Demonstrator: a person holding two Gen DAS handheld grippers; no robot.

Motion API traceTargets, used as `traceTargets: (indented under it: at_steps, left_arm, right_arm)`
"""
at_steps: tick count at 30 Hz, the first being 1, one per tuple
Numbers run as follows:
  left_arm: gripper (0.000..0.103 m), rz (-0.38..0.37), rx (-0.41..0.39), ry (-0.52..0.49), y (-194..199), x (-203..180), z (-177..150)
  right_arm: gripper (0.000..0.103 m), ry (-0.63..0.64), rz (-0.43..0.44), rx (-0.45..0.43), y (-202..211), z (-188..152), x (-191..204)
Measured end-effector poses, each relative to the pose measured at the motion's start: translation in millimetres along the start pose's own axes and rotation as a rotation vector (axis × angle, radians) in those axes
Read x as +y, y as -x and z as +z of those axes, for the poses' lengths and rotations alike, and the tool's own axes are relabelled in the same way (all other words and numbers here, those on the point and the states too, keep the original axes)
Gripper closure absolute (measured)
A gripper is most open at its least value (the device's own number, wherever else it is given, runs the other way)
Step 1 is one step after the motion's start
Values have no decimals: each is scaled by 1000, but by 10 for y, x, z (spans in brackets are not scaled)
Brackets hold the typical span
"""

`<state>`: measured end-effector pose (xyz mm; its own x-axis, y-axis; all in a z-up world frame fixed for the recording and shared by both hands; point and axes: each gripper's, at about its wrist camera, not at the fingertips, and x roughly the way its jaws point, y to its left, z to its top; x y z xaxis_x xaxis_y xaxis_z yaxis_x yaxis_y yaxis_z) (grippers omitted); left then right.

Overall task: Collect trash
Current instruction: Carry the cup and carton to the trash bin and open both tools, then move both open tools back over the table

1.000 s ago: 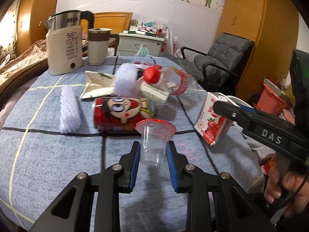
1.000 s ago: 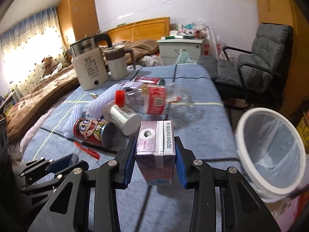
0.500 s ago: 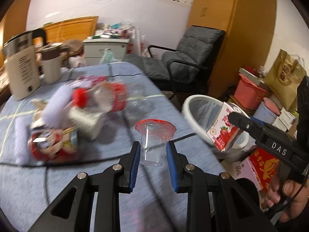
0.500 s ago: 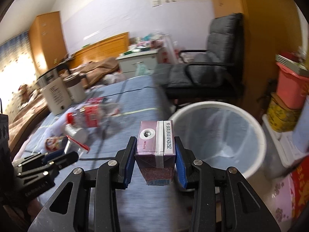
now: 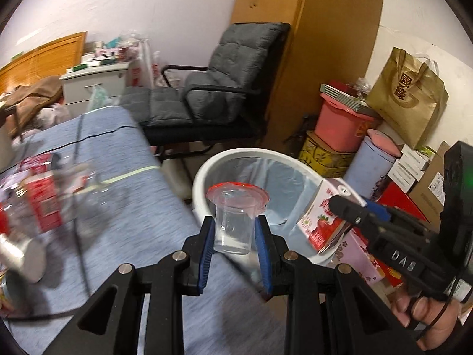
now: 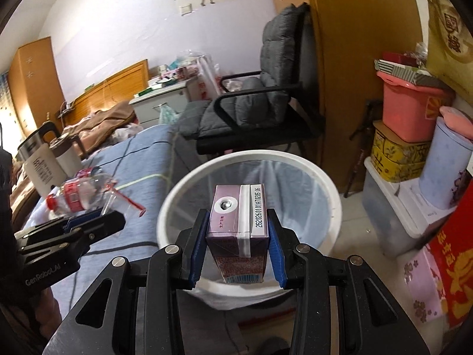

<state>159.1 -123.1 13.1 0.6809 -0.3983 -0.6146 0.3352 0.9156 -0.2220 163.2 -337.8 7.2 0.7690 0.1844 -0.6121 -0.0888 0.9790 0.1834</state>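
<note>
left claw grips cup, right claw grips carton over bin.

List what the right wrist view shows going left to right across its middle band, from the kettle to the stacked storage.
Kettle → clear plastic bottle → milk carton held in front of the white trash bin → clear storage box → lavender lidded container.

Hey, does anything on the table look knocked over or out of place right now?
Yes. A clear plastic bottle with a red cap and label lies on its side on the blue tablecloth, beside the upright kettle. Other litter near it is too blurred to judge.
</note>
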Motion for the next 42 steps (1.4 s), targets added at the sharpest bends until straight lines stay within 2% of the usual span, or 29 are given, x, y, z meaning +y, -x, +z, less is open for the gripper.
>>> traceTargets:
  at_steps: [11,15,17,18,20,29,34,42]
  left_arm:
    - [74,-48,67,-28,-460,-134,17]
    - [73,-36,82,-32,-522,-123,-4]
    - [68,-37,89,-35,-541,-116,-10]
    - [61,-36,89,-36,-540,-112,-8]
    - [56,-44,81,-37,-532,-108,-1]
    - [56,-41,59,-5,-393,-24,-5]
    - [56,0,49,29,-235,65,-71]
    - [56,85,29,86,161,291,-276]
  right_arm:
    - [64,-29,-14,37,-275,-22,-214]
    - [64,-29,-11,52,-354,-46,-224]
    - [59,-22,-9,56,-373,-58,-206]
    - [54,-18,-11,55,-374,-63,-194]
    - [51,-13,-12,48,-368,-70,-171]
    - [51,19,-9,28,-222,-58,-76]
    - [51,59,5,29,-93,-113,64]
    - [51,108,76,43,108,-236,350]
